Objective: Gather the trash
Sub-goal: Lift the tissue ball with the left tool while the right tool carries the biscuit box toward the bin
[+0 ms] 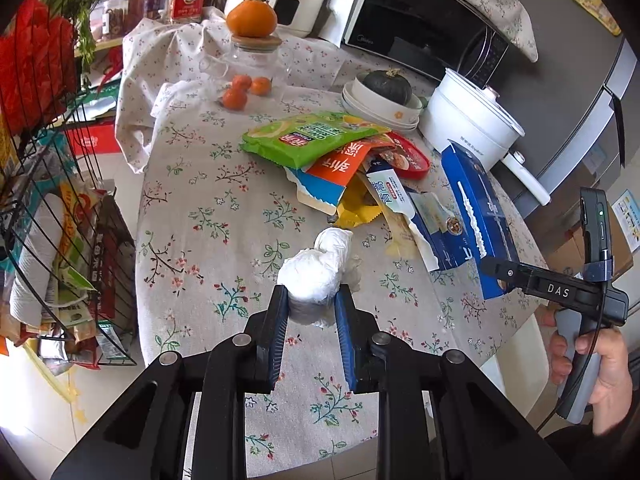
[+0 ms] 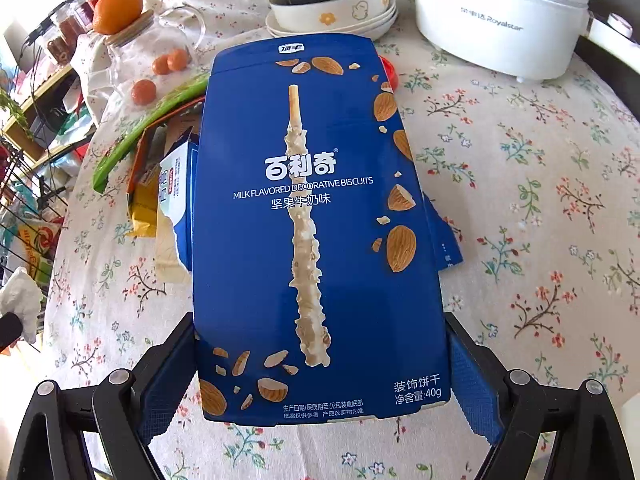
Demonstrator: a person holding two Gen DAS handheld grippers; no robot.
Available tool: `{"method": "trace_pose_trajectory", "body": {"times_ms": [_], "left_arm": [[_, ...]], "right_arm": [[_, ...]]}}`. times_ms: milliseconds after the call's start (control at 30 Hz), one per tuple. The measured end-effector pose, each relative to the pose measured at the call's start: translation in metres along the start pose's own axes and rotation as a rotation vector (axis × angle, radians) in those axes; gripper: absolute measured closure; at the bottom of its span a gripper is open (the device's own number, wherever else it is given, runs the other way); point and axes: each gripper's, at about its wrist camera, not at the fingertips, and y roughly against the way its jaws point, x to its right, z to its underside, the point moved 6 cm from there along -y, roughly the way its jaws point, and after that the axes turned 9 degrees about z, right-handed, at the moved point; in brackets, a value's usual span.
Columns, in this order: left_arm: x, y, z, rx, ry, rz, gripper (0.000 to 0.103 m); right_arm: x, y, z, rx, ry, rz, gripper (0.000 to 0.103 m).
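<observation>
A crumpled white plastic wad (image 1: 316, 272) is pinched between the blue pads of my left gripper (image 1: 312, 294), just above the flowered tablecloth (image 1: 208, 216). My right gripper (image 2: 320, 320) is shut on the lower end of a flat blue biscuit box (image 2: 320, 200), held up over the table. In the left wrist view that box (image 1: 480, 216) and the right gripper show at the right, with a person's hand (image 1: 600, 372) on the handle. A pile of snack wrappers (image 1: 336, 160) lies in the middle of the table. In the right wrist view the wad (image 2: 20, 300) shows at the far left.
A white electric pot (image 1: 468, 120), stacked bowls holding a dark squash (image 1: 384, 100), and a microwave (image 1: 424, 20) stand at the back right. A glass jar (image 1: 252, 60) with an orange on its lid and small tangerines (image 1: 244, 90) sit behind. A wire rack (image 1: 52, 200) of packets stands left of the table.
</observation>
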Motion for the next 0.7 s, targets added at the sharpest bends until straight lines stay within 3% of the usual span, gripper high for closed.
{"method": "trace_pose_trajectory", "body": {"times_ms": [433, 700], "left_arm": [[0.021, 0.023, 0.024, -0.002, -0.040, 0.018, 0.078], [0.051, 0.023, 0.040, -0.021, -0.101, 0.034, 0.078]], "right_arm": [[0.033, 0.052, 0.033, 0.030, -0.031, 0.021, 0.009], [0.084, 0.078, 0.065, 0.038, -0.082, 0.067, 0.009]]}}
